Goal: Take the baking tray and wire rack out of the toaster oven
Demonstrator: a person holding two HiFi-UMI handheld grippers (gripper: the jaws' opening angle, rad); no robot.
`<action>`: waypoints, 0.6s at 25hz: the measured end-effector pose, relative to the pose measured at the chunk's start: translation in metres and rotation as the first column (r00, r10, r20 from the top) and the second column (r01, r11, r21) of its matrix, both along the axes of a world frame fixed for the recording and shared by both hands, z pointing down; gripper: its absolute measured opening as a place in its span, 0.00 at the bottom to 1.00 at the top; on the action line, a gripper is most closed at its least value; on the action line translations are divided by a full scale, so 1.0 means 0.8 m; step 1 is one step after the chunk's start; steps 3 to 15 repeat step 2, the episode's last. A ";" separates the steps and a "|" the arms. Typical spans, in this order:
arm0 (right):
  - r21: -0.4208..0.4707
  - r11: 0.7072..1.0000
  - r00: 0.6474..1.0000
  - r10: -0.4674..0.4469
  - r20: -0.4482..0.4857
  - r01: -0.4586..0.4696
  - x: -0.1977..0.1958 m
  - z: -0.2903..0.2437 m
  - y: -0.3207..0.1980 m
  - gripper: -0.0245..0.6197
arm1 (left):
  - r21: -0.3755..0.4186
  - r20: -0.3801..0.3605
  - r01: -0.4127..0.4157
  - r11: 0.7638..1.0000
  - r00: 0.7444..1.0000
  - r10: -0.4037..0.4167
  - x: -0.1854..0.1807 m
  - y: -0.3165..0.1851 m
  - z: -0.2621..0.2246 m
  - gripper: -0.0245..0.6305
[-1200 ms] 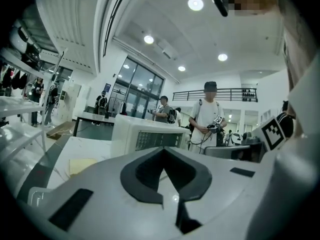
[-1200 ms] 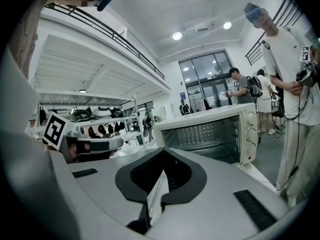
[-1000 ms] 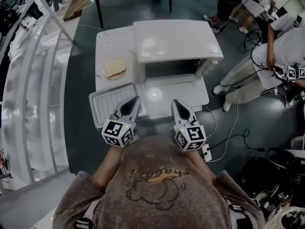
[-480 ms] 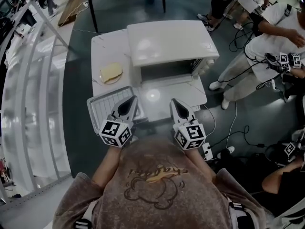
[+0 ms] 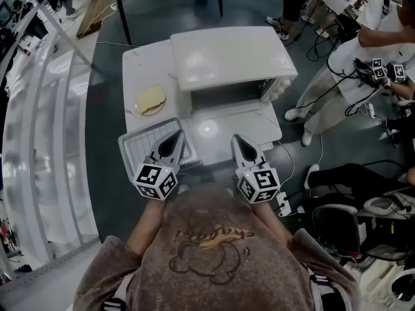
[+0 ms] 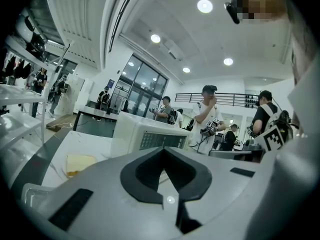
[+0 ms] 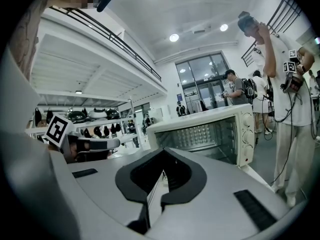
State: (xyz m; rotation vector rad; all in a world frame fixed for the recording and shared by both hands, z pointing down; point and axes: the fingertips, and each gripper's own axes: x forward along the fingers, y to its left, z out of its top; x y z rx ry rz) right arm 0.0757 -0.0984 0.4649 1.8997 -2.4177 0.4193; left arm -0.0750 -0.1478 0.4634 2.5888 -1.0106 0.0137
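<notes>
The white toaster oven (image 5: 227, 54) stands on a white table (image 5: 139, 60) with its door (image 5: 241, 125) folded down flat toward the person. In the right gripper view the cavity faces the camera, and its dimpled back wall shows.

The baking tray (image 5: 131, 149) is out of the oven, on the table just left of the open door at the near left corner. The thin bars of the wire rack (image 5: 146, 146) run across it (the rack seems to lie in the tray, though the head view is too small to be sure). Farther back on the table, left of the oven, a slice of bread (image 5: 150, 98) rests on a small plate (image 5: 144, 107).

The left gripper (image 5: 176, 137) hangs over the right part of the tray, pointing toward the oven. Its jaws are closed together with nothing between them, as its own view shows. From above I cannot tell whether it touches the tray or rack.

The right gripper (image 5: 238, 138) is level with it at the near edge of the oven door. Its jaws also meet at the tips and hold nothing. The two grippers sit side by side, well apart.

On the floor at the right, several people (image 5: 350, 63) stand among trailing cables. A power strip (image 5: 283, 203) lies near the table's corner.
</notes>
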 end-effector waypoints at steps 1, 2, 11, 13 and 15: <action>-0.001 1.000 1.000 0.001 0.001 -0.001 0.000 0.001 0.000 0.04 | -0.003 -0.001 0.000 1.000 1.000 0.000 0.000 0.000 0.001 0.04; -0.002 1.000 1.000 0.002 0.003 -0.002 0.000 0.002 0.000 0.04 | -0.006 -0.002 0.000 1.000 1.000 0.000 0.000 0.000 0.002 0.04; -0.002 1.000 1.000 0.002 0.003 -0.002 0.000 0.002 0.000 0.04 | -0.006 -0.002 0.000 1.000 1.000 0.000 0.000 0.000 0.002 0.04; -0.002 1.000 1.000 0.002 0.003 -0.002 0.000 0.002 0.000 0.04 | -0.006 -0.002 0.000 1.000 1.000 0.000 0.000 0.000 0.002 0.04; -0.002 1.000 1.000 0.002 0.003 -0.002 0.000 0.002 0.000 0.04 | -0.006 -0.002 0.000 1.000 1.000 0.000 0.000 0.000 0.002 0.04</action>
